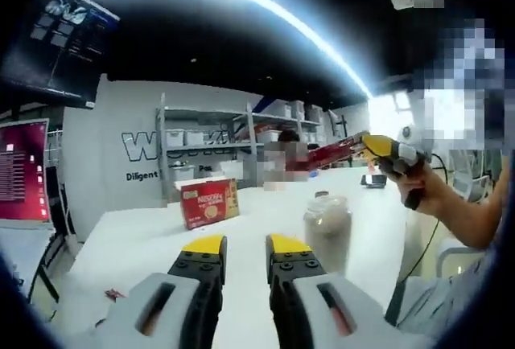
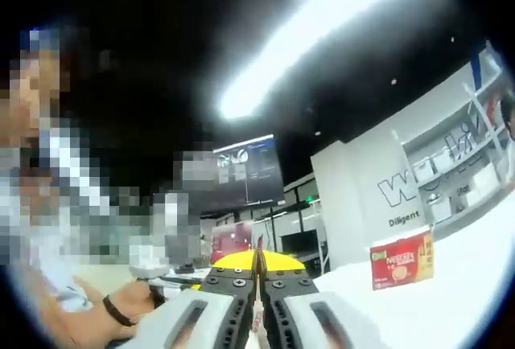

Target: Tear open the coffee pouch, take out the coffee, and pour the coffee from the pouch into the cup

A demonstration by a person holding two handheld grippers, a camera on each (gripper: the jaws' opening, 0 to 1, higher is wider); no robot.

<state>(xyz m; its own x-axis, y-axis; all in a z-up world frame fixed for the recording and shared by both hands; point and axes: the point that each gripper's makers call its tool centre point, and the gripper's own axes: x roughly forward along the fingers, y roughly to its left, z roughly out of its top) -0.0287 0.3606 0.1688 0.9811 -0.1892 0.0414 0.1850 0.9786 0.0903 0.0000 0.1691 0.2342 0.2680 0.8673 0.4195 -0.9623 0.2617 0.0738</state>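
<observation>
L gripper (image 1: 245, 246) jaws being held apart above white table (image 1: 145, 236), R gripper (image 2: 259, 262) being clamped on red coffee pouch (image 1: 330, 153), cup (image 1: 327, 232) w/ red box (image 1: 210, 203) nearby

Box (image 1: 210, 203) left of cup (image 1: 327, 231), both on table (image 1: 145, 244).

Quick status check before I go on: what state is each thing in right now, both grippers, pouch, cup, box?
left gripper: open, holding nothing.
right gripper: shut on the coffee pouch.
coffee pouch: red, held up in the air above the table.
cup: upright on the white table, brownish contents inside.
red box: standing on the table, closed.
</observation>
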